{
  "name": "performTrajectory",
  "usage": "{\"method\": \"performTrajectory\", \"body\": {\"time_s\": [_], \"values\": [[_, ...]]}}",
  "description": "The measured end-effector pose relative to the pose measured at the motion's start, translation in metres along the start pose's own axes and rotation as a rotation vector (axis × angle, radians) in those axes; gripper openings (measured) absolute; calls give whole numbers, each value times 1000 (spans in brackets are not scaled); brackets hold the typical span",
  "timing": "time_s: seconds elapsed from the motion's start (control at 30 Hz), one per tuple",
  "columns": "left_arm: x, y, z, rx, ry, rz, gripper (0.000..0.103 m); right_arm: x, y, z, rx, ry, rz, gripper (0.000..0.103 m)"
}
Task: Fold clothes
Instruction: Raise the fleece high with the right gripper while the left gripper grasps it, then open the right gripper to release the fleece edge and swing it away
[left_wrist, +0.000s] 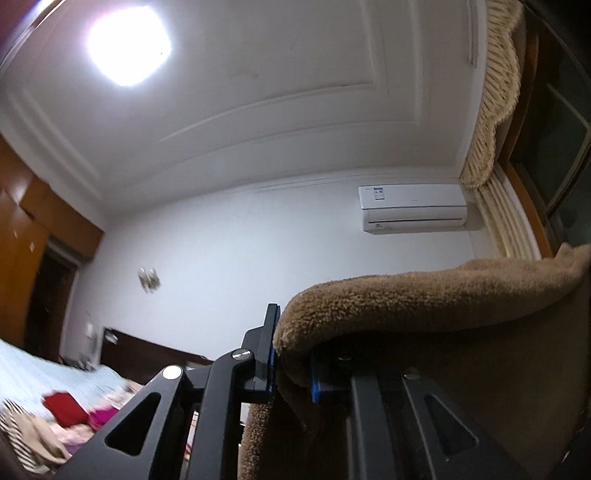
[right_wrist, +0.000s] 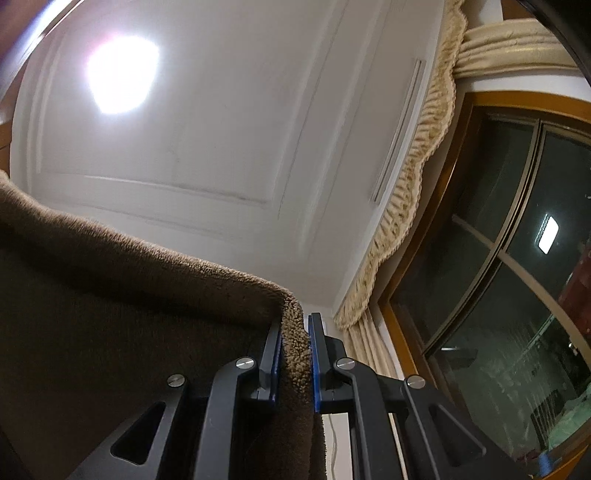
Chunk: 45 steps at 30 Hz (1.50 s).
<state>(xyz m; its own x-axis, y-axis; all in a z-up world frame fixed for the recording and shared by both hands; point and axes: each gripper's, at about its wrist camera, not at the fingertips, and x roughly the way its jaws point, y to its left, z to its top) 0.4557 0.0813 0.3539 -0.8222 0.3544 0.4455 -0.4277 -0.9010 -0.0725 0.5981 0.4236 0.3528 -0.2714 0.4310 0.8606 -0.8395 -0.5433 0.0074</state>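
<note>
I hold the brown fleecy garment (left_wrist: 424, 295) up in the air, stretched between both tongs: left tongs (left_wrist: 291, 354) and right tongs (right_wrist: 295, 350) are each clenched on its top edge. Next I must lay it flat on the light blue bed (left_wrist: 44, 365), away from the pile of red and pink clothes (left_wrist: 74, 410) there.

Bed (left_wrist: 55, 369) with pale blue cover, lower left, blurred. Loose clothes (left_wrist: 74, 413) heaped on it: red, magenta, striped, beige.
</note>
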Motion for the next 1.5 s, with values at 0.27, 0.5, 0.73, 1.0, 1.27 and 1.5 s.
{"method": "performTrajectory", "body": {"time_s": [0.27, 0.5, 0.73, 1.0, 1.27, 1.5], "values": [[-25, -7, 2, 95, -12, 30, 18, 7, 2, -6, -15, 86, 48, 12], [-22, -4, 8, 104, 9, 63, 18, 9, 28, -31, -92, 194, 125, 12], [-6, -1, 4, 101, 42, 67, 18, 12, 32, -35, -87, 226, 124, 12], [-6, -2, -2, 97, 85, 33, 18, 35, 3, -24, 27, 299, 127, 12], [4, -43, -21, 252, 92, 38, 18, 7, 49, -97, 330, 652, 764, 77], [10, -50, -14, 248, 92, 43, 18, -66, 94, -167, 524, 867, 1207, 86]]}}
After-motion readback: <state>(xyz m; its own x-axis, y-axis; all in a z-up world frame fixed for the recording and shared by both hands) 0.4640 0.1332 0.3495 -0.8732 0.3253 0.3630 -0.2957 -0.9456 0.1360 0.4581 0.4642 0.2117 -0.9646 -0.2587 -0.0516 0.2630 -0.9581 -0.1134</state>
